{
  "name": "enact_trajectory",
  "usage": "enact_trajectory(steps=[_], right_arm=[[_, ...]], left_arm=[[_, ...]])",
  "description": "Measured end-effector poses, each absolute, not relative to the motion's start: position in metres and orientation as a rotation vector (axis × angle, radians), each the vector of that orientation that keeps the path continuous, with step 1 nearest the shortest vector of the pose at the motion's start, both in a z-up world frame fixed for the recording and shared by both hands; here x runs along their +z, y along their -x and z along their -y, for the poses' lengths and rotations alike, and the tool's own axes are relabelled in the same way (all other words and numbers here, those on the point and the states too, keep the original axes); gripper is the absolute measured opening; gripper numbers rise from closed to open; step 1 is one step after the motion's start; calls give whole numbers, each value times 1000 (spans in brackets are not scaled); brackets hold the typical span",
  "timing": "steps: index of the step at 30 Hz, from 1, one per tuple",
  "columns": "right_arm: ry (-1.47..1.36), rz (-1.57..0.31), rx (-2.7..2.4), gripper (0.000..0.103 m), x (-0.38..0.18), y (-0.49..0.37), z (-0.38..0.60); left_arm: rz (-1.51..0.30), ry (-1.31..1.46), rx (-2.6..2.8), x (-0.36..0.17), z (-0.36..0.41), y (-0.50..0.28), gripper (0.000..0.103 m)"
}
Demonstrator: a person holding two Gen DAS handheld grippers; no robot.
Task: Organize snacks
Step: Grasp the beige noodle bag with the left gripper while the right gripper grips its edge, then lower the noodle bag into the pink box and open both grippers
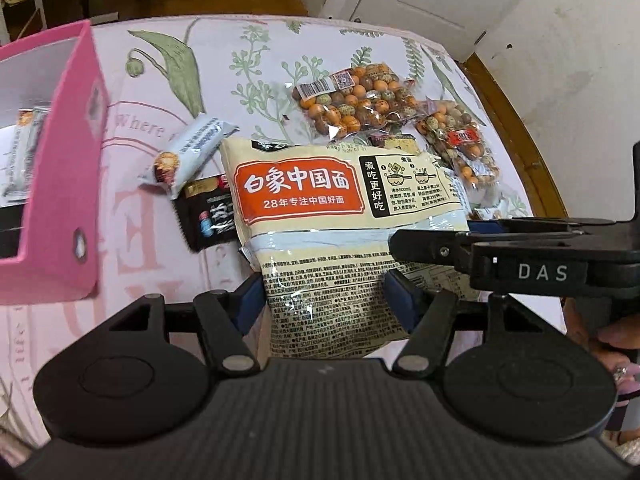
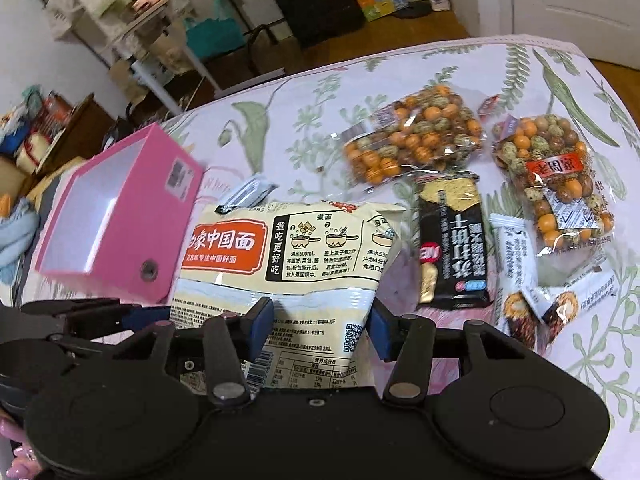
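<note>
Both of your tongs, the left gripper (image 1: pixel 324 300) and the right gripper (image 2: pixel 322 314), are clamped on the near end of the big noodle packet (image 1: pixel 320 216), whose long axis runs straight ahead from the jaws. You have the pink box (image 2: pixel 120 216) ahead to the left, nearer your left hand. Beyond the packet, smaller snacks such as the nut bags (image 2: pixel 412 140) lie on the floral tablecloth (image 1: pixel 224 60), with cluttered shelves farther back.

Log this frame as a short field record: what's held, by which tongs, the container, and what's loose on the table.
held item: noodle packet, lower end between both pairs of tongs
left tongs: shut on packet
right tongs: shut on packet
container: pink box, open, left of packet
loose: two nut bags, black cracker pack, white snack bars
surface: floral tablecloth
</note>
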State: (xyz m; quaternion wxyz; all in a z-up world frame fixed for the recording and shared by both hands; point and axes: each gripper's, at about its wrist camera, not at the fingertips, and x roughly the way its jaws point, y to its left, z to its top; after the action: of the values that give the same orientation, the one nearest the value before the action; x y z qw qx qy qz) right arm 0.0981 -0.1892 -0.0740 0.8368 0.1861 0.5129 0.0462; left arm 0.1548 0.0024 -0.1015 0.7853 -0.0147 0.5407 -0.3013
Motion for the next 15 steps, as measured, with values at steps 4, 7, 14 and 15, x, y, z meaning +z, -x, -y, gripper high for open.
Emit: enact_trajectory(steps=[4, 7, 14, 15], right_arm=[[-351, -1107, 136, 63, -58, -93, 168], [-305, -1121, 170, 65, -46, -91, 150], [-249, -1171, 238, 67, -23, -86, 107], [-244, -1176, 245, 67, -20, -86, 100]], left_arm=[[-1133, 24, -637, -86, -21, -139, 64], [-1122, 25, -628, -74, -39, -128, 64], [-1133, 26, -608, -54, -81, -111, 64], [-1133, 25, -605, -51, -87, -109, 64]])
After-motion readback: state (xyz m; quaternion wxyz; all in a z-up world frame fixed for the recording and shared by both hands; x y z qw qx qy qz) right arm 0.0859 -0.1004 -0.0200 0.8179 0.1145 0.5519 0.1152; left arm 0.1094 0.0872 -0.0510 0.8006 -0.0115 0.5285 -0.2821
